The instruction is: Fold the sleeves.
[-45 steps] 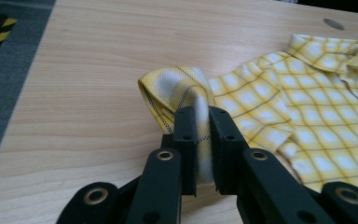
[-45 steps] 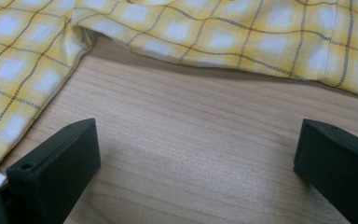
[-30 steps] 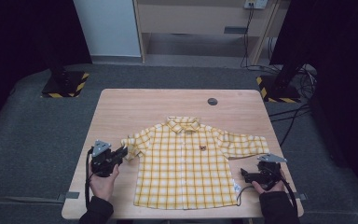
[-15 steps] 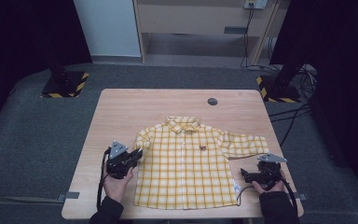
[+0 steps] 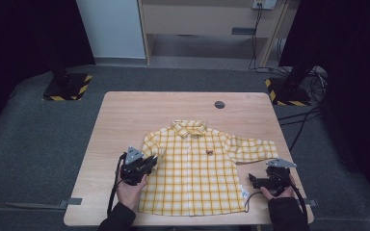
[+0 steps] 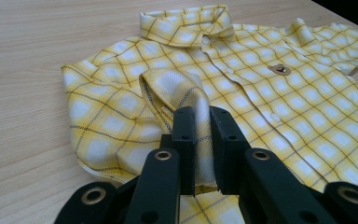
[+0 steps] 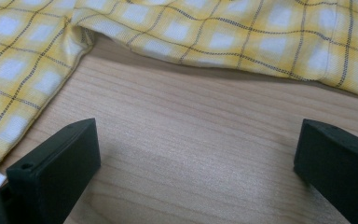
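My left gripper (image 6: 200,116) pinched the yellow shirt (image 5: 197,178)'s left sleeve (image 6: 182,91), folded onto the body; my right gripper (image 7: 196,154) gaped empty beside the unfolded right sleeve (image 5: 253,149).

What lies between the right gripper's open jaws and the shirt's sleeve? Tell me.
Bare table wood, in the right gripper view: the right gripper faces the sleeve with nothing between.

The shirt (image 5: 200,175) is yellow and white plaid with thin dark lines, a small brown badge (image 5: 209,153) on its chest; beneath it, a pale wood-grain table (image 5: 139,110); black grippers beside the shirt.
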The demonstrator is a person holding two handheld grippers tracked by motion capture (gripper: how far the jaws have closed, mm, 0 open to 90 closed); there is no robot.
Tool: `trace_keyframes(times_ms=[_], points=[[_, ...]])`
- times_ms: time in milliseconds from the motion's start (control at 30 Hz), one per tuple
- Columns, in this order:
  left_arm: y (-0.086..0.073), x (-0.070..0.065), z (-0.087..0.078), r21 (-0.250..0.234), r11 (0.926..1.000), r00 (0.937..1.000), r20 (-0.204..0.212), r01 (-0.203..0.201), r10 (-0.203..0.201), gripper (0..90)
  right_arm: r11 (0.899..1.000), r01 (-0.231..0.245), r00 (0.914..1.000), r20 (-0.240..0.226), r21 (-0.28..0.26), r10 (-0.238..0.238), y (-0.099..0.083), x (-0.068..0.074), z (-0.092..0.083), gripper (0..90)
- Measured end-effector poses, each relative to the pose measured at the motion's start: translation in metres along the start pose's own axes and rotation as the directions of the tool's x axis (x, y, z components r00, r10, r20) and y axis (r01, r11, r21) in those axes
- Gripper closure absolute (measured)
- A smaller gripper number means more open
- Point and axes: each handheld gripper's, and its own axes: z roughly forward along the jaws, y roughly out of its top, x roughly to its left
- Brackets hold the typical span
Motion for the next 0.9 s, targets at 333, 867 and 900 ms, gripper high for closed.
trace_keyframes(times_ms=[333, 867, 900], points=[[-0.001, -0.007, 0.012, 0.011, 0.9999, 0.9998, 0.02, -0.011, 0.011, 79.2, 1.0, 0.0, 1.0, 0.0, 0.0, 0.0, 0.0, 0.0, 0.0, 0.3], [-0.007, -0.013, 0.026, 0.041, 0.9992, 0.9876, 0.157, -0.004, -0.002, 66.4, 1.0, 0.0, 1.0, 0.0, 0.0, 0.0, 0.0, 0.0, 0.0, 0.3], [-0.007, -0.013, 0.025, 0.034, 0.9994, 0.9852, 0.171, 0.006, -0.012, 65.0, 1.0, 0.0, 1.0, 0.0, 0.0, 0.0, 0.0, 0.0, 0.0, 0.3]])
